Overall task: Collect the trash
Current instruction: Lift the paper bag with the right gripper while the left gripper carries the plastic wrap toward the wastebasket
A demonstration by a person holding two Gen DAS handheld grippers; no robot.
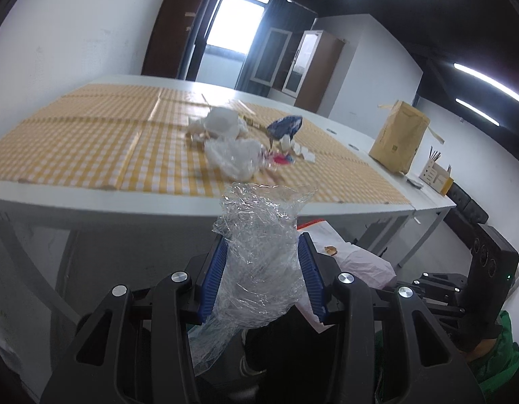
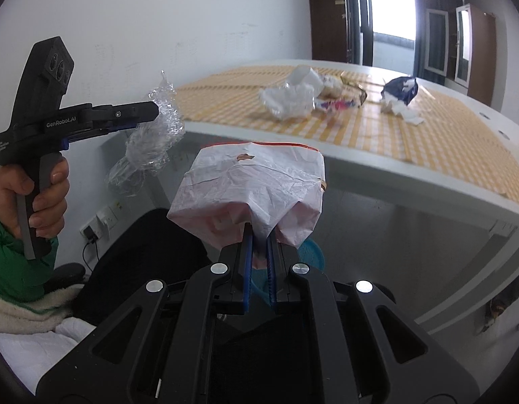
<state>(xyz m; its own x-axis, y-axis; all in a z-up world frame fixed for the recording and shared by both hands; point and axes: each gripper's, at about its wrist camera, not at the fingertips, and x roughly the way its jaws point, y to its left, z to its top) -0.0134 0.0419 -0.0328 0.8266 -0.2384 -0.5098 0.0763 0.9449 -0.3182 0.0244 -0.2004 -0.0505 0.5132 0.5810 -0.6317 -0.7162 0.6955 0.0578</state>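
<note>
In the left wrist view, the left gripper stood partly open at the lower centre, its blue pads pressed on a crumpled wad of clear plastic film. In the right wrist view, the right gripper was nearly closed at the centre, pinching a wrinkled white paper bag. Both were below the near edge of the table. More crumpled trash lay on the yellow checked tablecloth, in the upper middle.
</note>
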